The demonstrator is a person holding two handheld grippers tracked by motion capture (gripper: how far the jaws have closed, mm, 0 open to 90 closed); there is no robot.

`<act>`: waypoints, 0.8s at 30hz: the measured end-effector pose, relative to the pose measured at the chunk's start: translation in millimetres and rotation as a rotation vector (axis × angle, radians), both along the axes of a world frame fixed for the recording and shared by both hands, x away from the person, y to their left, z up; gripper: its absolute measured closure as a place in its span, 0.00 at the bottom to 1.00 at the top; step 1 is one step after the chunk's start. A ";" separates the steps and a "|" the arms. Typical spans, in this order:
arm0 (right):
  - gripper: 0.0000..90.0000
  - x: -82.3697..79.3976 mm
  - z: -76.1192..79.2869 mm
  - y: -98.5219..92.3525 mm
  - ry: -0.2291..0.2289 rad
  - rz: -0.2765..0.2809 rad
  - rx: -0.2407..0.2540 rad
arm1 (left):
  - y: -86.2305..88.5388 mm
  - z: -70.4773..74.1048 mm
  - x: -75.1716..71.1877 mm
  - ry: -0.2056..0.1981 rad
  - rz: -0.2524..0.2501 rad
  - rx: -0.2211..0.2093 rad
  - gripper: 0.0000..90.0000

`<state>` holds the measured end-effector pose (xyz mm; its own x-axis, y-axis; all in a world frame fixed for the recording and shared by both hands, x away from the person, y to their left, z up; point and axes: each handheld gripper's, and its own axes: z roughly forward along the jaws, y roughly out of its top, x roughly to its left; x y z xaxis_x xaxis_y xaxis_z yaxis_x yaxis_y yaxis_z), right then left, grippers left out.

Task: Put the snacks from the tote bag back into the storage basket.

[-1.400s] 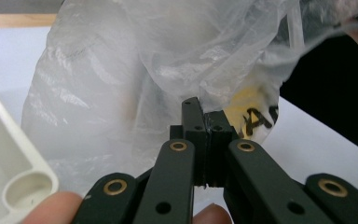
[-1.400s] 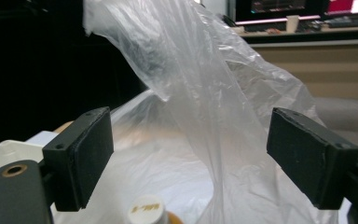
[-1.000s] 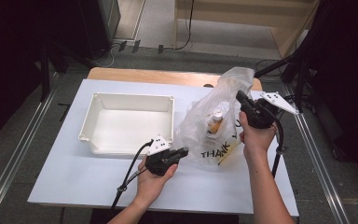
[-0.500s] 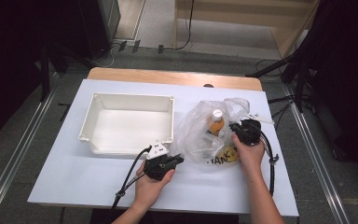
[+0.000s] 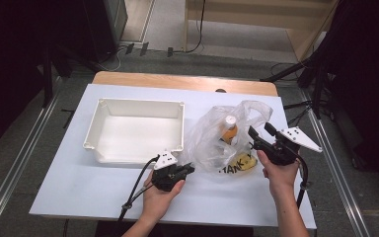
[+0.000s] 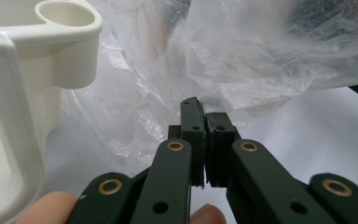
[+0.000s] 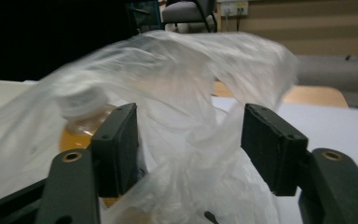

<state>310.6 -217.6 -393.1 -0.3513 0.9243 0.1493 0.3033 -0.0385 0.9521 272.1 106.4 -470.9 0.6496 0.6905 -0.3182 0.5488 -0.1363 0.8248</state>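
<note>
A clear plastic bag (image 5: 207, 140) with black lettering lies slumped on the white table, and an orange bottle (image 5: 228, 129) with a white cap stands inside it. My left gripper (image 5: 190, 169) sits at the bag's lower left edge. Its jaws are shut, and in the left gripper view (image 6: 204, 109) the bag film (image 6: 261, 51) runs into their tips. My right gripper (image 5: 259, 132) is at the bag's right side. Its jaws have just been opening and now stand open (image 7: 191, 121). Loose film (image 7: 177, 70) hangs between them without being pressed. The bottle (image 7: 81, 126) shows behind the left jaw.
An empty white tray (image 5: 138, 102) stands left of the bag, and its corner (image 6: 28, 56) is close to my left gripper. A wooden strip (image 5: 177, 81) edges the table's far side. Metal rails (image 5: 24, 158) run along both sides.
My right gripper came down from holding the bag's top in the air and opened, releasing it. The bag collapsed onto the table. The left hand stayed put.
</note>
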 end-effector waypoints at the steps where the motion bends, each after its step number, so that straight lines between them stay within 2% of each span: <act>1: 0.46 -0.2 3.6 4.2 -0.010 0.014 -0.021 | 0.3 0.0 0.1 0.002 0.000 -0.003 0.99; 3: 0.51 1.1 7.9 12.5 -0.010 0.023 -0.053 | 1.4 -0.1 0.6 0.004 -0.001 -0.007 0.98; 5: 0.55 6.2 7.6 18.8 -0.018 -0.001 -0.096 | 1.9 -0.3 0.8 0.004 -0.004 -0.015 0.98; 8: 0.56 20.2 -3.6 21.0 0.039 -0.029 -0.116 | 3.2 -0.3 0.4 0.007 -0.001 -0.026 0.98; 11: 0.57 28.6 -12.5 22.1 0.069 -0.032 -0.122 | 4.1 -0.2 0.7 0.010 -0.004 -0.033 0.97; 15: 0.56 30.4 -8.7 29.4 0.043 -0.039 -0.145 | 3.8 -0.3 0.8 0.009 -0.006 -0.033 0.97; 16: 0.59 29.9 -5.8 32.2 0.022 -0.039 -0.159 | 3.7 -0.2 0.5 0.009 -0.004 -0.034 0.97; 18: 0.67 29.6 1.5 37.9 -0.019 -0.028 -0.177 | 3.4 -0.2 -0.2 0.004 -0.002 -0.031 0.97; 20: 0.81 32.0 6.5 39.2 -0.027 -0.012 -0.160 | 3.1 0.1 -0.6 -0.001 -0.001 -0.023 0.97; 22: 0.97 37.1 9.9 38.8 -0.025 0.030 -0.118 | 2.5 0.1 -1.2 -0.009 0.000 -0.019 0.98; 24: 1.00 41.5 12.5 39.5 -0.019 0.049 -0.095 | 1.6 0.1 -1.9 -0.012 0.003 -0.012 0.98</act>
